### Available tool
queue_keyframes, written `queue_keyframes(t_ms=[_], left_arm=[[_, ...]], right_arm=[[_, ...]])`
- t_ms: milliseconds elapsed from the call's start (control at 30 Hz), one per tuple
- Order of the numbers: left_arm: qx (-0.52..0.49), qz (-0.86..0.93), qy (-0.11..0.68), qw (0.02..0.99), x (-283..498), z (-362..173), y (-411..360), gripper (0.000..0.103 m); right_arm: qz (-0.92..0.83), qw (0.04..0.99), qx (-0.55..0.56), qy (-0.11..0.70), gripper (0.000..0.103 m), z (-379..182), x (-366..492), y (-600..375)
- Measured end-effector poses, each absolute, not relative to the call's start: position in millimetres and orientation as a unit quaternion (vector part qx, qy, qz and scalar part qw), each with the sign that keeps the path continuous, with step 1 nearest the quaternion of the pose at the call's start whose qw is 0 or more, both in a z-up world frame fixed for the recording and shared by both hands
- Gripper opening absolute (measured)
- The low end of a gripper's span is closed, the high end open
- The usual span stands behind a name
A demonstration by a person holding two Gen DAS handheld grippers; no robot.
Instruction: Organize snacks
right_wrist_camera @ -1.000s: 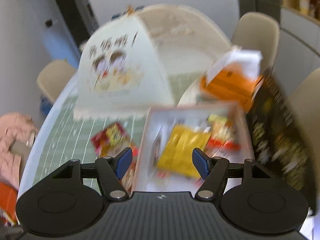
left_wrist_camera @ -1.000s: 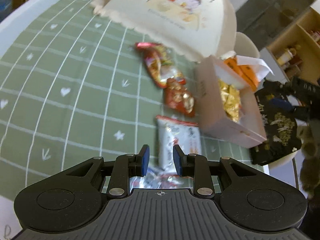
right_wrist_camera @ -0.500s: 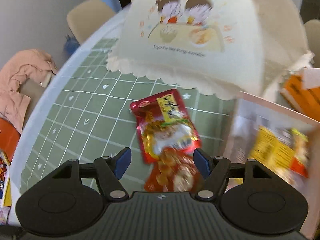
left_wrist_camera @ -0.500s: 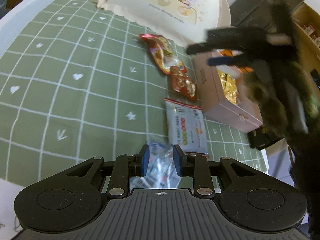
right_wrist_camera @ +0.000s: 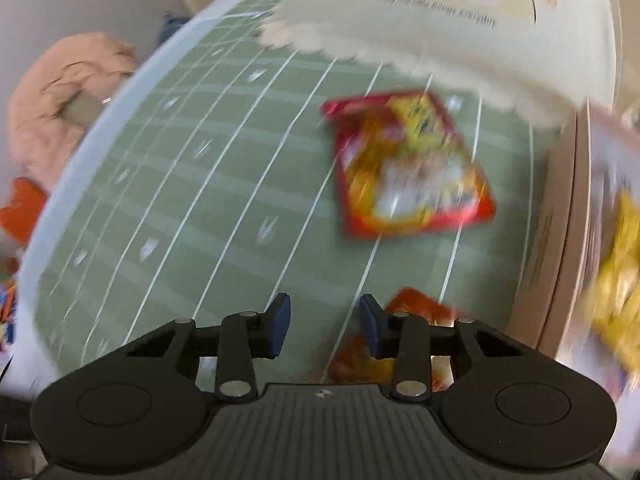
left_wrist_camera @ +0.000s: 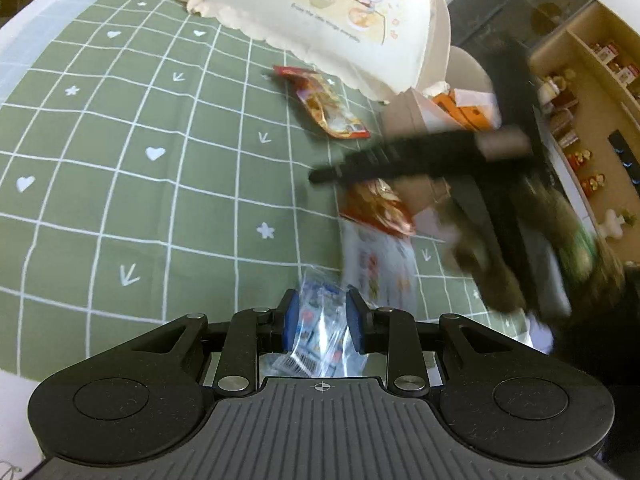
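My left gripper (left_wrist_camera: 322, 318) hovers low over a clear blue-and-white snack packet (left_wrist_camera: 316, 334) that lies between its half-open pads, untouched as far as I can tell. A white packet (left_wrist_camera: 380, 264), a small orange-red packet (left_wrist_camera: 376, 208) and a larger red-yellow packet (left_wrist_camera: 328, 108) lie beyond it on the green tablecloth. My right gripper (right_wrist_camera: 325, 326) is open and empty above the cloth; the small orange-red packet (right_wrist_camera: 416, 312) sits under its right finger and the red-yellow packet (right_wrist_camera: 408, 168) lies ahead. The pink snack box (right_wrist_camera: 560, 232) holds yellow packets (right_wrist_camera: 616, 288).
A cream mesh food cover (left_wrist_camera: 340, 12) stands at the back of the round table (left_wrist_camera: 60, 0). The right gripper's black body (left_wrist_camera: 420, 160) crosses the left wrist view over the box. A pink garment (right_wrist_camera: 60, 96) lies on a chair at left. Shelves (left_wrist_camera: 580, 92) stand at right.
My right gripper swung from over the box leftward and down toward the red packets, its jaws narrowing. My left gripper drew back and now has the blue-and-white packet between its pads.
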State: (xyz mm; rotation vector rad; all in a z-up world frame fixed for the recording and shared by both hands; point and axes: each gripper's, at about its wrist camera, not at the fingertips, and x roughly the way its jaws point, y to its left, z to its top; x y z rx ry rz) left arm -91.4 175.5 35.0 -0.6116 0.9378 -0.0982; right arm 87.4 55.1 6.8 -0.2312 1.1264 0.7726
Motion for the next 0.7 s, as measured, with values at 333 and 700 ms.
queue_keyframes(t_ms=[333, 700], left_arm=[[-0.245, -0.086, 0.474, 0.842, -89, 35, 138, 0.03], [-0.253, -0.082, 0.429, 0.864, 22, 46, 140, 0.03]], right_arm=[[0.316, 0.824, -0.163, 0.441, 0.058, 12, 21, -21], [0.288, 0.837, -0.047, 0.463, 0.061, 2, -17, -71]])
